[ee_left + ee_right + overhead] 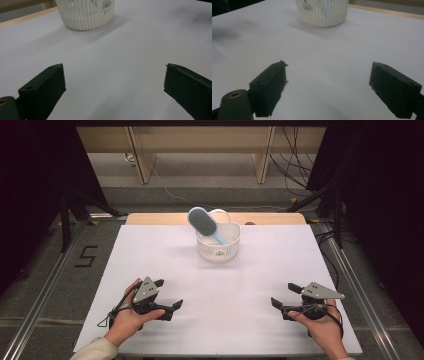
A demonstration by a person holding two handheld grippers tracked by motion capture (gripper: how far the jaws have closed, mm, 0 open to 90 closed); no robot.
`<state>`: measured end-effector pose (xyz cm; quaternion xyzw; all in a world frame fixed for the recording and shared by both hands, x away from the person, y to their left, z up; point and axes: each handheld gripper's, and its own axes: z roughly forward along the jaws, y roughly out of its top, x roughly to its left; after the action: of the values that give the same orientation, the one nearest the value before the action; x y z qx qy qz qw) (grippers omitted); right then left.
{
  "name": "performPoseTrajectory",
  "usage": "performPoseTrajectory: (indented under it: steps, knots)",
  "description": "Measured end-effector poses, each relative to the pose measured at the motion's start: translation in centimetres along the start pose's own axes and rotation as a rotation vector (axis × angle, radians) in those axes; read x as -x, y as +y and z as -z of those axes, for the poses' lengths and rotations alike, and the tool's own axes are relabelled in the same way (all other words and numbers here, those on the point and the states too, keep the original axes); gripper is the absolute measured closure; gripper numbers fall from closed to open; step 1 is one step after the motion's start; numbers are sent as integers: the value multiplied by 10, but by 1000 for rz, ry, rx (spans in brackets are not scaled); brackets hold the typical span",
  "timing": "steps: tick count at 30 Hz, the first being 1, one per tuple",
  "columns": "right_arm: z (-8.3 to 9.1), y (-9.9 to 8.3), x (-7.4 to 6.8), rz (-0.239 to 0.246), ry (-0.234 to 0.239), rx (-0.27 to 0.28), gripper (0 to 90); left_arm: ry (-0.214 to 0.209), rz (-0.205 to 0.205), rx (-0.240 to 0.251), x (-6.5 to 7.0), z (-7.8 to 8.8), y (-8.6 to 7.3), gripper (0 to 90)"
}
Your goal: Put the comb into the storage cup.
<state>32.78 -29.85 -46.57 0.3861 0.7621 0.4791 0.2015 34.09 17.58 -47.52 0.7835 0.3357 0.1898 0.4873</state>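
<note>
Standing in the upper middle of the high view, a white slatted basket holds a blue hairbrush that leans up and to the left, its oval bristled head clear above the rim and its pale blue handle down inside. A thin white hoop handle rises behind the brush. The basket rests on the white surface, near its far edge and well apart from both hands.

In the left gripper view the basket sits at the top, left of centre, with a barcode label on its wall. In the right gripper view it sits at the top centre, also showing a small label.

At the lower left of the high view, the left hand-held gripper is held low over the surface by the person's left hand; its jaws stand wide apart with nothing between them, as its own view confirms with bare white surface in the gap. At the lower right, the right hand-held gripper is held by the right hand, its jaws likewise spread wide and gripping nothing; its own view shows bare surface between them. Both point inward and toward the basket.

Beyond the surface lie a grey floor, wooden furniture legs and dark cables at the upper right.
</note>
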Motion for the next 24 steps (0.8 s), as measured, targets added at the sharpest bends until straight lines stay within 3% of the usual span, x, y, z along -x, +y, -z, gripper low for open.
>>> performPoseTrajectory:
  steps: [24]
  knots:
    - [4,-9,0,-16,-9,6,151,-2,0,-2,0,-1,0,30]
